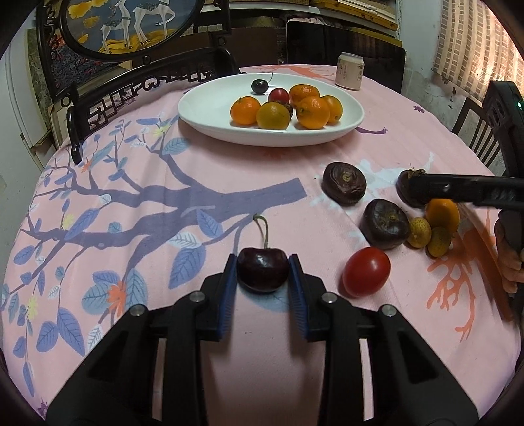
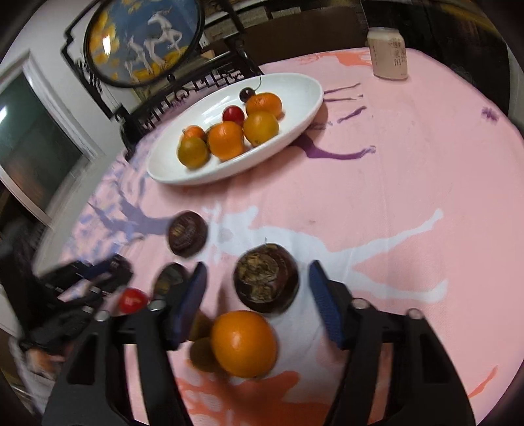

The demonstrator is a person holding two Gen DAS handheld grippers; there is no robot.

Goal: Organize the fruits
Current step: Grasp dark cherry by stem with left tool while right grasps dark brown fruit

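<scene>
Around the fruit
A drinks can [image 1: 350, 71] stands on the pink tablecloth [image 1: 163, 203]; a round deer picture [image 1: 131, 23] and dark chairs [image 1: 476, 137] sit behind.

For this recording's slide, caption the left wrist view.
Left hand-held gripper shut on a dark red cherry on the pink floral tablecloth, white oval plate of fruit beyond.

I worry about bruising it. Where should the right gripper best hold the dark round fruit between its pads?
Grip the dark round fruit across its smooth rounded flanks, coming from above. It sits flat on the tablecloth, rough crown up, and the right gripper already straddles it, pads open.
</scene>
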